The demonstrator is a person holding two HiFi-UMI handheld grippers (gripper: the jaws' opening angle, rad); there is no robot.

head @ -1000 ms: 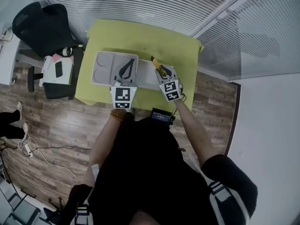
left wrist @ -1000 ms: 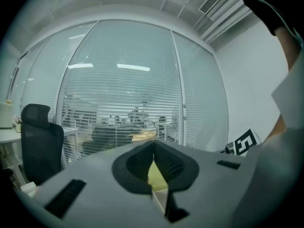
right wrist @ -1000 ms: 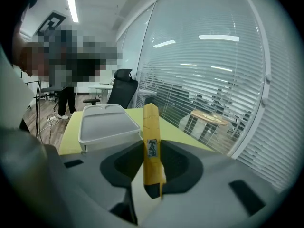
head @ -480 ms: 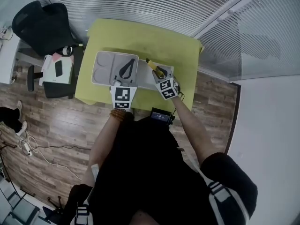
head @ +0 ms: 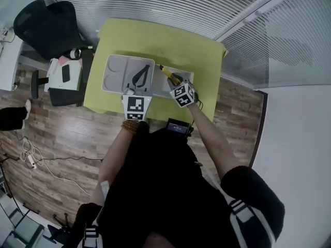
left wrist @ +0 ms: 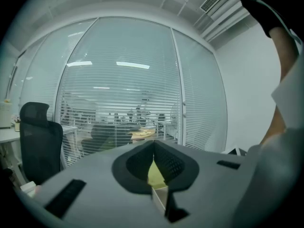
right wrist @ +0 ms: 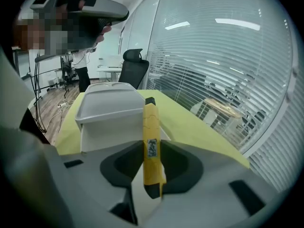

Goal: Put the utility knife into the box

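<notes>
A white box stands on the yellow-green table point(head: 196, 56), its open lid point(head: 116, 72) lying to the left of the base point(head: 161, 87). My right gripper point(head: 175, 80) is shut on the yellow utility knife point(head: 166, 72), which juts forward over the base's right part. In the right gripper view the knife point(right wrist: 151, 127) stands clamped between the pads point(right wrist: 171, 163), pointing at the white box point(right wrist: 111, 110). My left gripper point(head: 139, 78) hovers over the lid's right side, jaws shut on nothing. The left gripper view shows its jaws point(left wrist: 153, 148) meeting, with table behind.
A black office chair point(head: 46, 27) and a small stand with items point(head: 64, 75) sit left of the table. A black device point(head: 177, 126) hangs at the table's near edge. Glass walls with blinds point(head: 170, 4) close off the far side.
My right gripper has carried the knife to the left, from beside the box to over its base. The left gripper has stayed put.
</notes>
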